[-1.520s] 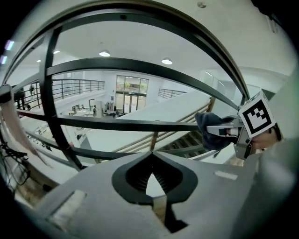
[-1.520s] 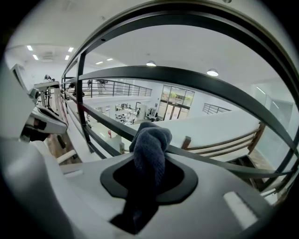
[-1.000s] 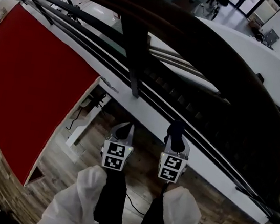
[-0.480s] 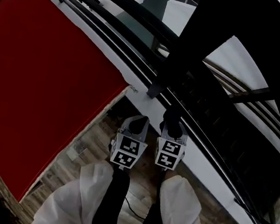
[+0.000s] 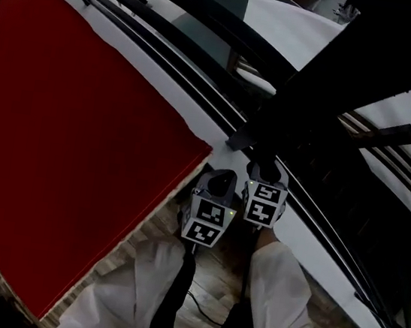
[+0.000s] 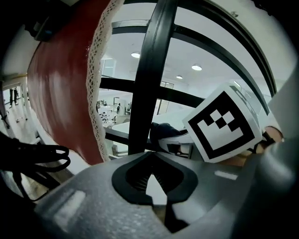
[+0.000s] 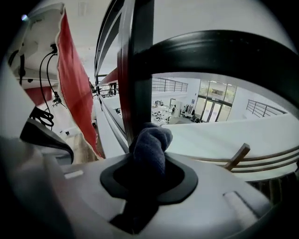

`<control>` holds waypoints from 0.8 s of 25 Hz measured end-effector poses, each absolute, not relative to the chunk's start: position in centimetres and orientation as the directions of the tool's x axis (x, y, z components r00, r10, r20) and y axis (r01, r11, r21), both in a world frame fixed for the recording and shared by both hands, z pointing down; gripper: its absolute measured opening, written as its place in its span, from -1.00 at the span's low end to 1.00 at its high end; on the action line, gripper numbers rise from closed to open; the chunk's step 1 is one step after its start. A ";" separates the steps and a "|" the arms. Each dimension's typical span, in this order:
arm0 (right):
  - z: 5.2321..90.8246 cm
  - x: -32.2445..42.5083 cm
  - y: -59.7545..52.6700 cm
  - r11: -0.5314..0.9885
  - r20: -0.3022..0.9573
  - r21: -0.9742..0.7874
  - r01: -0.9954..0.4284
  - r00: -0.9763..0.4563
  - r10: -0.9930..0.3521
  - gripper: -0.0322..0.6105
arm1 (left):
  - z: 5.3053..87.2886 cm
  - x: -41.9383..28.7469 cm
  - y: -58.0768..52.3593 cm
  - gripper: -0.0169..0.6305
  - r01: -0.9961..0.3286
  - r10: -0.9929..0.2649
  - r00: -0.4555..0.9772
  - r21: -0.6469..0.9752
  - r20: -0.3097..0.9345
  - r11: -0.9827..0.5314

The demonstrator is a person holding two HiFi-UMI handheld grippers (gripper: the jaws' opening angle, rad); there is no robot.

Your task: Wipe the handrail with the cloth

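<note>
The dark handrail (image 5: 371,61) crosses the upper right of the head view, carried on a black post (image 5: 272,123). My right gripper (image 5: 264,177) is just below the post's foot, shut on a dark blue cloth (image 5: 261,162). In the right gripper view the cloth (image 7: 149,147) bulges out between the jaws, close in front of the post (image 7: 138,70), with the handrail (image 7: 224,51) curving overhead. My left gripper (image 5: 222,178) sits beside it on the left, jaws shut with nothing in them (image 6: 149,179). The post (image 6: 149,84) rises right ahead of it.
A large red banner (image 5: 67,125) hangs at the left, its lace edge (image 6: 96,93) close to the left gripper. A white ledge (image 5: 315,247) and thin black rails (image 5: 170,41) run diagonally under the handrail. A wooden floor (image 5: 158,229) lies below. White sleeves (image 5: 127,292) fill the bottom.
Both grippers have moved up and right toward the post's foot and now stand closer together. The view has swung, so the handrail fills the upper right corner.
</note>
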State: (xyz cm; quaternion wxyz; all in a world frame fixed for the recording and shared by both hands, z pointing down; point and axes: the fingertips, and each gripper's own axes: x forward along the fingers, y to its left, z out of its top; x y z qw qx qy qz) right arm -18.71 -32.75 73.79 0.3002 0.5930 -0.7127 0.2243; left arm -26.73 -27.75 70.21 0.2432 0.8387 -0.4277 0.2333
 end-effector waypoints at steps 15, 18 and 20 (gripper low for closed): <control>75.5 -19.5 -33.9 0.228 0.720 0.029 -0.973 -0.138 -0.680 -0.61 | 71.5 -28.0 -28.4 -0.94 -0.855 -0.614 0.492 0.211 0.617 -0.474; 75.5 -18.1 -32.8 0.199 0.732 0.029 -0.980 -0.115 -0.672 -0.61 | 71.4 -27.6 -27.3 -0.94 -0.857 -0.612 0.489 0.212 0.621 -0.470; 75.3 -16.5 -32.0 0.175 0.738 0.031 -0.984 -0.096 -0.667 -0.61 | 71.3 -26.8 -26.5 -0.94 -0.853 -0.606 0.491 0.207 0.626 -0.478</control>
